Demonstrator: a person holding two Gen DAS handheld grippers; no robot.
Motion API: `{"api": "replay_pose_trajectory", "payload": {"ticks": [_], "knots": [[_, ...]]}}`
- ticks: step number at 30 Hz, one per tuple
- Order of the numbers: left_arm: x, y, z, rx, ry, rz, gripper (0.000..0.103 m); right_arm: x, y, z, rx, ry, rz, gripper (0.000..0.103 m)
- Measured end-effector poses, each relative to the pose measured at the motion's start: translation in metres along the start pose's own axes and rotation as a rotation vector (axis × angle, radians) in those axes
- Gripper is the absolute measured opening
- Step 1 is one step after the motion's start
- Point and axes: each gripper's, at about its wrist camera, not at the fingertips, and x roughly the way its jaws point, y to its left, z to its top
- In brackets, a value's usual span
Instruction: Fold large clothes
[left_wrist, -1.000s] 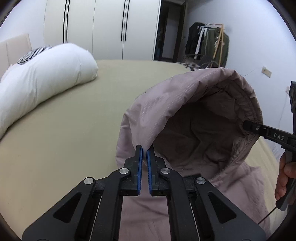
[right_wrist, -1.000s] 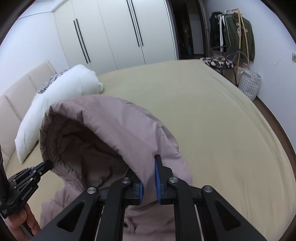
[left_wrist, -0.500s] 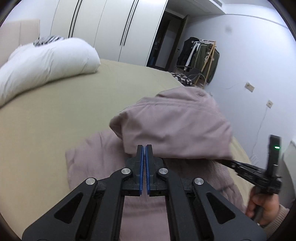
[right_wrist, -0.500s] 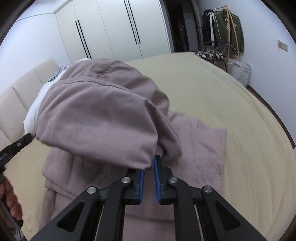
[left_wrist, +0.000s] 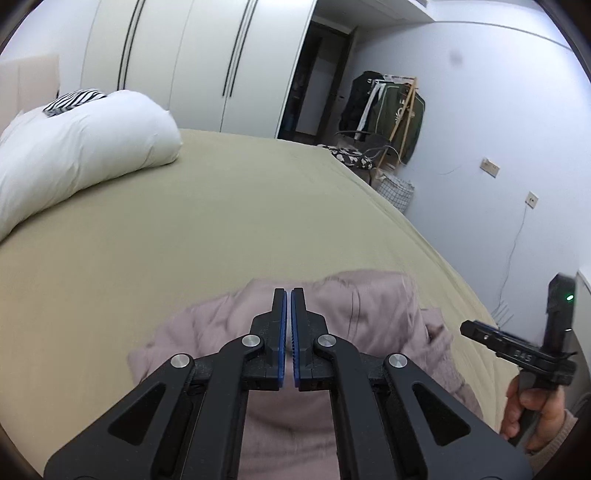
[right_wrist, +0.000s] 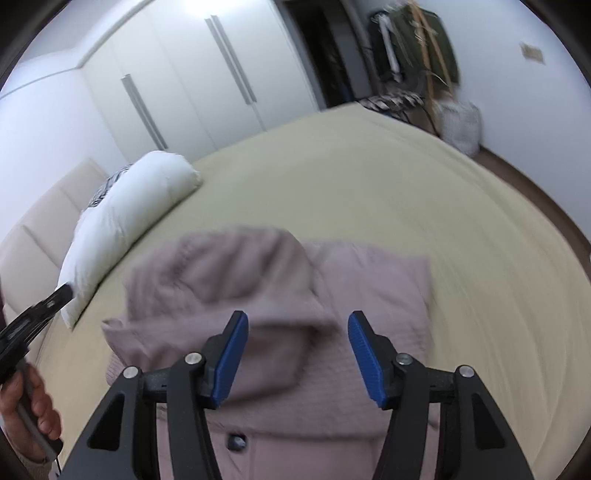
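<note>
A mauve hooded jacket (right_wrist: 258, 288) lies on the olive bed (right_wrist: 369, 177), its hood folded down flat over the body. It also shows in the left wrist view (left_wrist: 369, 314). My right gripper (right_wrist: 295, 350) is open and empty just above the jacket. My left gripper (left_wrist: 288, 325) has its jaws nearly together above the jacket, with no cloth visible between them. The right gripper also shows in the left wrist view (left_wrist: 517, 350), held by a hand. The left gripper's tip shows in the right wrist view (right_wrist: 37, 314).
A white pillow (left_wrist: 74, 158) lies at the head of the bed on the left, with a striped one (left_wrist: 74, 101) behind it. White wardrobes (left_wrist: 184, 62) stand beyond. A clothes rack (left_wrist: 388, 107) and a basket (left_wrist: 395, 188) stand past the bed's far right corner.
The hood was held up by both grippers, then brought down onto the jacket. The right gripper has opened and let go. The left gripper no longer holds cloth.
</note>
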Motion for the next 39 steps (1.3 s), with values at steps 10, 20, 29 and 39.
{"api": "replay_pose_trajectory", "payload": {"ticks": [10, 20, 29, 39], "knots": [[0.1, -0.019, -0.081, 0.067, 0.292, 0.042, 0.001, 0.092, 0.048, -0.026, -0.223, 0.283, -0.088, 0.027], [0.062, -0.004, -0.086, -0.003, 0.185, -0.012, 0.001, 0.061, 0.057, -0.033, -0.239, 0.193, -0.063, 0.023], [0.084, 0.0, -0.036, -0.022, 0.13, -0.018, 0.001, 0.092, 0.087, 0.042, -0.222, 0.12, 0.03, 0.023], [0.145, -0.004, -0.102, -0.019, 0.267, 0.015, 0.001, 0.158, 0.082, -0.021, -0.332, 0.214, -0.05, 0.021]]}}
